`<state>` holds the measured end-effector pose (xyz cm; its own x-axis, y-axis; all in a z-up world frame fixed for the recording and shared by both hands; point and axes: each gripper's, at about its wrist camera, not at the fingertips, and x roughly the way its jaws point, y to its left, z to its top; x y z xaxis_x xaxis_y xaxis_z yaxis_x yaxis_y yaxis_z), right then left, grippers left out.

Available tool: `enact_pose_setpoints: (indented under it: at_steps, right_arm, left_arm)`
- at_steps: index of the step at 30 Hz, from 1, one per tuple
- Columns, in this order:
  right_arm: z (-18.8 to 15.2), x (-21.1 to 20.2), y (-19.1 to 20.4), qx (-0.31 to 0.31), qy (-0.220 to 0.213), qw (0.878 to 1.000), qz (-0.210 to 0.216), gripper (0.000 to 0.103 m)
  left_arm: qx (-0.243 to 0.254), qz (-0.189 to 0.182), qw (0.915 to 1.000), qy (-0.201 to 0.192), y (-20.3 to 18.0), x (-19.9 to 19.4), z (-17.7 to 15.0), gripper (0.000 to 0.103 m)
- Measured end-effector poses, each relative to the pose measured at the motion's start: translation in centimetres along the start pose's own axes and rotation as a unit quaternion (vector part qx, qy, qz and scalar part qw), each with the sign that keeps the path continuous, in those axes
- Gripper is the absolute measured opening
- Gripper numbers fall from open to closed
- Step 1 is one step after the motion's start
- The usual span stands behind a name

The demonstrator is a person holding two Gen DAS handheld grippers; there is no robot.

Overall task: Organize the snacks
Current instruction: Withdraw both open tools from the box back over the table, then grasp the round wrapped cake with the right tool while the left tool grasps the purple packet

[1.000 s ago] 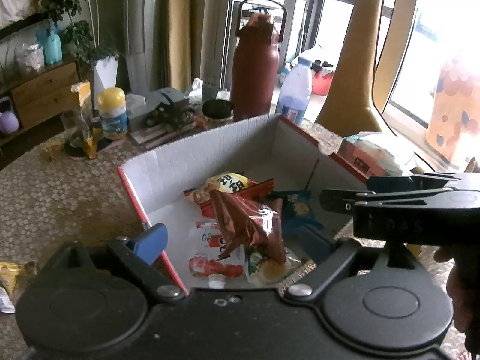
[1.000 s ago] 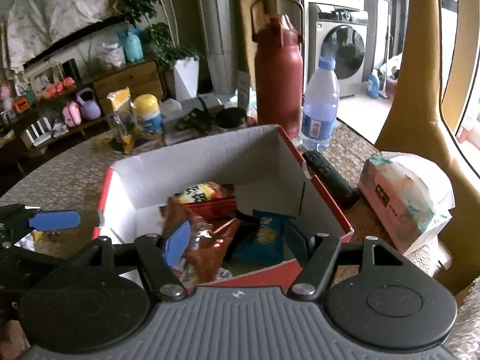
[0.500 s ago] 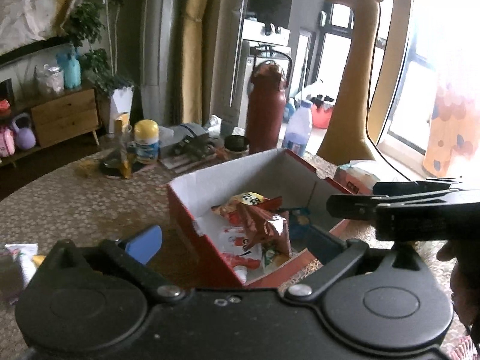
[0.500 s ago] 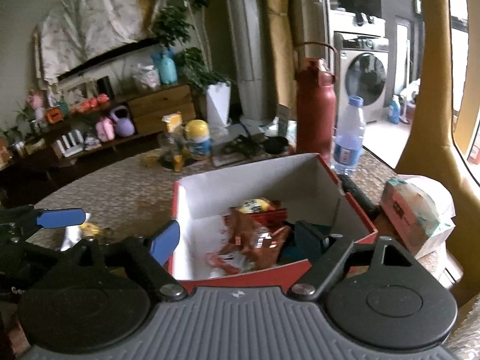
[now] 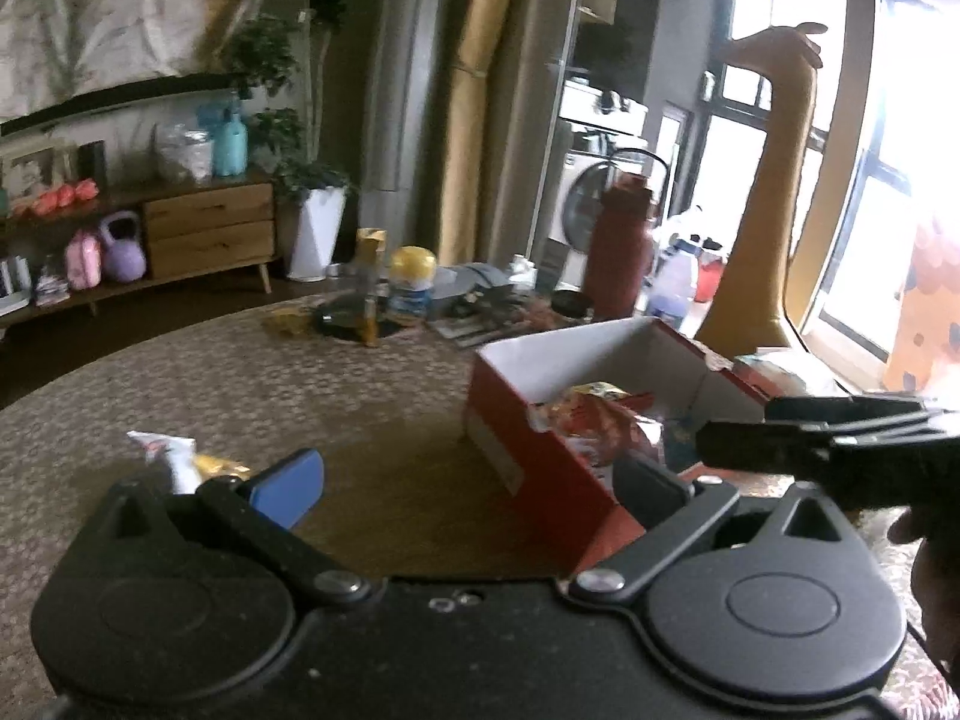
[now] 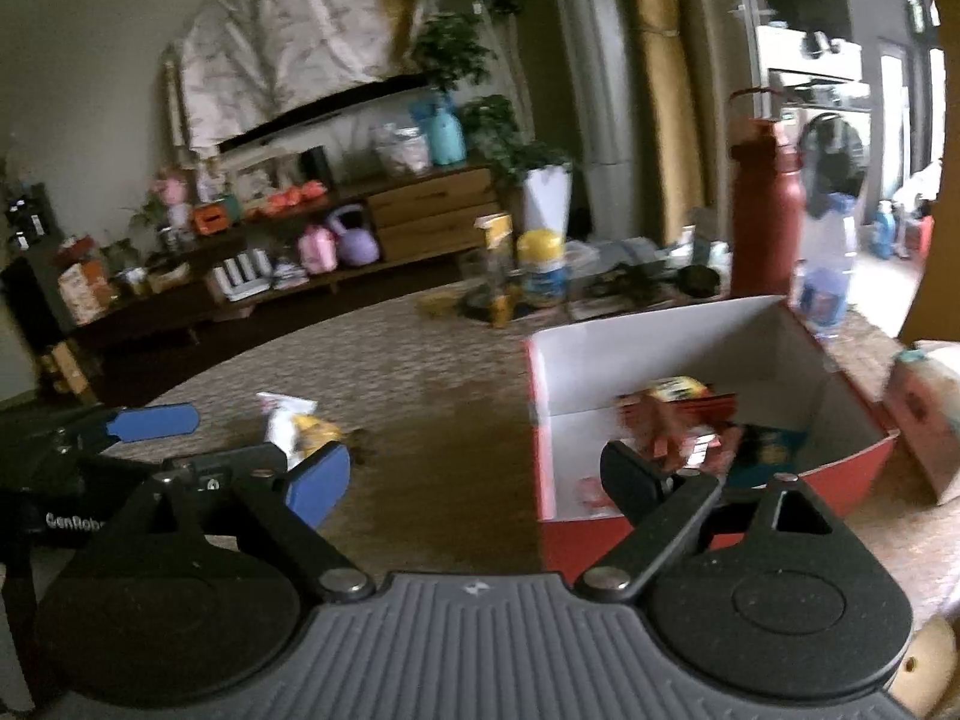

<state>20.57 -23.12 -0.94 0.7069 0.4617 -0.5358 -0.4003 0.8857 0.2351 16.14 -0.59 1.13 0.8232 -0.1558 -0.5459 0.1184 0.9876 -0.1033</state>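
Observation:
A red cardboard box (image 5: 540, 468) with a white inside stands on the table and holds several snack packets (image 5: 594, 414). It also shows in the right wrist view (image 6: 690, 516), with the packets (image 6: 672, 420) in it. A white and yellow snack packet (image 5: 180, 462) lies loose on the table left of the box, and shows in the right wrist view (image 6: 297, 426). My left gripper (image 5: 468, 480) is open and empty, short of the box's near left corner. My right gripper (image 6: 474, 474) is open and empty, between the loose packet and the box.
A dark red flask (image 6: 765, 210), a water bottle (image 6: 825, 276), a yellow-lidded tub (image 6: 540, 267) and clutter stand at the table's far side. A tissue pack (image 6: 927, 414) lies right of the box. A sideboard (image 6: 420, 222) stands beyond the table.
Both grippers have pulled back and swung left. The box has shifted to the right in both views, and the loose packet on the table has come into view.

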Motion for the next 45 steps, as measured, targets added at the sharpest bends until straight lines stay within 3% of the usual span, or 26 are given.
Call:
enact_pose_setpoints:
  at_steps: [16, 29, 41, 45]
  right_arm:
    - [-1.1, 7.4, 7.2, -0.028, 0.032, 0.997, 0.059, 0.093]
    - [-1.0, 16.6, 9.5, -0.033, 0.074, 0.996, 0.046, 0.093]
    - [-1.0, 24.6, 10.5, -0.039, 0.107, 0.993, 0.027, 0.093]
    - [-1.3, 26.7, 10.6, -0.042, 0.119, 0.992, 0.022, 0.082]
  left_arm:
    - [-0.061, 0.098, 0.9933, -0.007, 12.7, -2.0, -0.9, 0.103]
    - [-0.118, 0.174, 0.9771, 0.035, 22.0, 1.9, -3.8, 0.102]
    - [-0.128, 0.195, 0.9687, 0.084, 24.8, 7.3, -7.2, 0.090]
    - [-0.123, 0.195, 0.9695, 0.083, 24.4, 8.5, -7.6, 0.089]
